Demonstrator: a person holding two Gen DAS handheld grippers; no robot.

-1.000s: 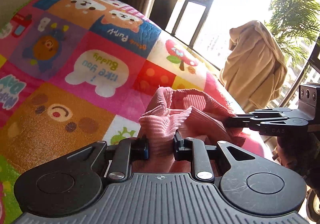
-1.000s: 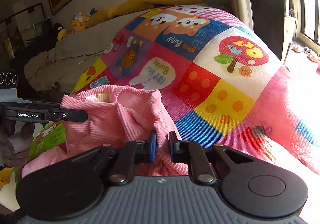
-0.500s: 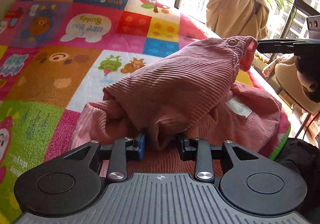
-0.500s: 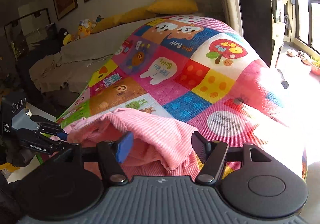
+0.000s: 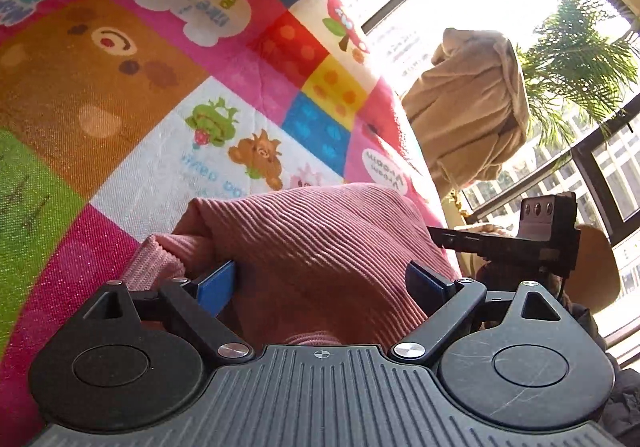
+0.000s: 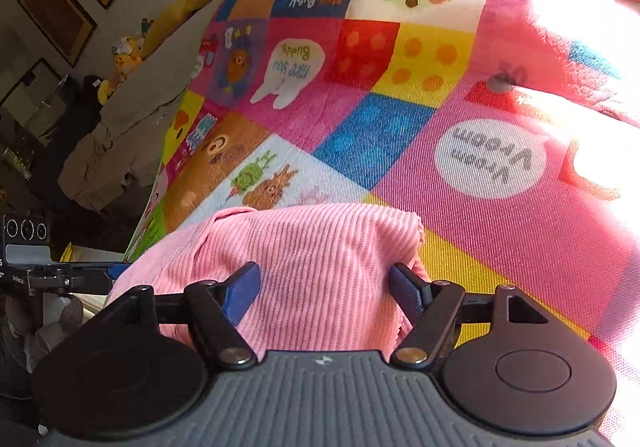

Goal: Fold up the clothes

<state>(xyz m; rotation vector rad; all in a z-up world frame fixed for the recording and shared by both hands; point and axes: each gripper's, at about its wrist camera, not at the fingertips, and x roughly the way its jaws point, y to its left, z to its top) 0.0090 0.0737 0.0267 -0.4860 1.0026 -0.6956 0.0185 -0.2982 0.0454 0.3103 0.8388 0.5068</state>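
The pink ribbed corduroy garment (image 5: 320, 243) lies in a rumpled, doubled-over mound at the near edge of the bed, on the bright patchwork cartoon-print blanket (image 5: 120, 95). It sits directly ahead of and between both tools, its long axis running from one to the other along that edge. A knit cuff or hem (image 5: 154, 267) pokes out at its left end. The left tool (image 5: 324, 281) has its blue pads spread wide either side of the cloth, gripping nothing. The right tool (image 6: 324, 287) is likewise spread over the mound's right end. Neither is clearly nearer. The cloth looks soft and thick, and I judge a loose fold could slump.
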